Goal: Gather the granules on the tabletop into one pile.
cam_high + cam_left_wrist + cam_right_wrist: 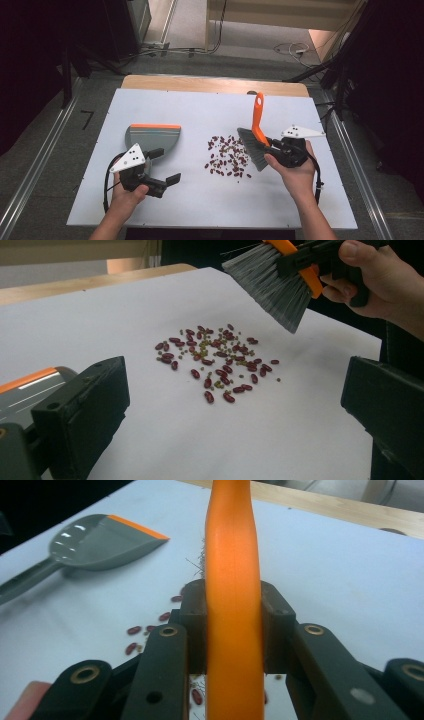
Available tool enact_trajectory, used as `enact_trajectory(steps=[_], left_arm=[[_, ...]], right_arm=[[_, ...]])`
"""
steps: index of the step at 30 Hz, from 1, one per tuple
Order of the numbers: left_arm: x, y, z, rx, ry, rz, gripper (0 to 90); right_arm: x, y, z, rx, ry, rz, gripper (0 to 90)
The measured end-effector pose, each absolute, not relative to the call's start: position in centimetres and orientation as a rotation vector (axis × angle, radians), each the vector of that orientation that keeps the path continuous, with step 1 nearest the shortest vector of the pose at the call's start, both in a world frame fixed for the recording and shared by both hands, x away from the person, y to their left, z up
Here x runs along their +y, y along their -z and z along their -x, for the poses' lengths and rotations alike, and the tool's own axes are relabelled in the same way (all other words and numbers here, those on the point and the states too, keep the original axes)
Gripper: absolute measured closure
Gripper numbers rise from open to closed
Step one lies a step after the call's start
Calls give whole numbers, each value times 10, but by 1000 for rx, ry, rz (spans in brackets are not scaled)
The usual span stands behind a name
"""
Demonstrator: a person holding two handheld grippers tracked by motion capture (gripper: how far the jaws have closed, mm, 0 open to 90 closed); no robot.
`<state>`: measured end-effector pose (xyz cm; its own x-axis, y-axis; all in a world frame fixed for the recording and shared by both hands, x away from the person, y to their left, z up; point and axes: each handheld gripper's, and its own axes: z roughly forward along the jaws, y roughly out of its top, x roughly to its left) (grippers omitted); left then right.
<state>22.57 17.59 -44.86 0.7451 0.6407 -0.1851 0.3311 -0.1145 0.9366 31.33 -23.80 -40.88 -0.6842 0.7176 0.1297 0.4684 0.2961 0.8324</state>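
Note:
A scatter of dark red and small green beans (227, 155) (215, 360) lies on the white sheet (210, 200). My right gripper (272, 143) (234, 625) is shut on the orange handle of a brush (258, 117) (232, 555). Its grey bristles (250, 147) (270, 285) hang tilted just above the right edge of the beans. A grey dustpan (152, 136) (95, 540) with an orange lip lies flat to the left of the beans. My left gripper (166, 166) (232, 385) stands open just in front of the dustpan, nothing between its jaws, which point toward the beans.
The table's wooden far edge (215, 84) shows beyond the sheet. Metal rails (35, 170) run along the floor on both sides, and cables (292, 49) lie on the floor at the back. A dark stand leg (67, 75) is at the far left.

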Motion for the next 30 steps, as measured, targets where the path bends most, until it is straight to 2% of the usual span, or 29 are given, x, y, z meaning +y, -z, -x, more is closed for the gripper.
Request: enact_trajectory(steps=[8,13,25,30], left_arm=[[185,454,-227,822,-361,-1704,0],[191,455,-223,842,-439,-1660,0],[184,459,-223,843,-432,-1692,0],[184,459,-223,841,-427,-1696,0]], right_arm=[[-236,399,-341,2312,-1128,-1107,689],[-231,402,-355,2328,-1020,-1093,689],[-222,417,-394,2325,-703,-1096,688],[-206,436,-400,2325,-479,-1066,688]])
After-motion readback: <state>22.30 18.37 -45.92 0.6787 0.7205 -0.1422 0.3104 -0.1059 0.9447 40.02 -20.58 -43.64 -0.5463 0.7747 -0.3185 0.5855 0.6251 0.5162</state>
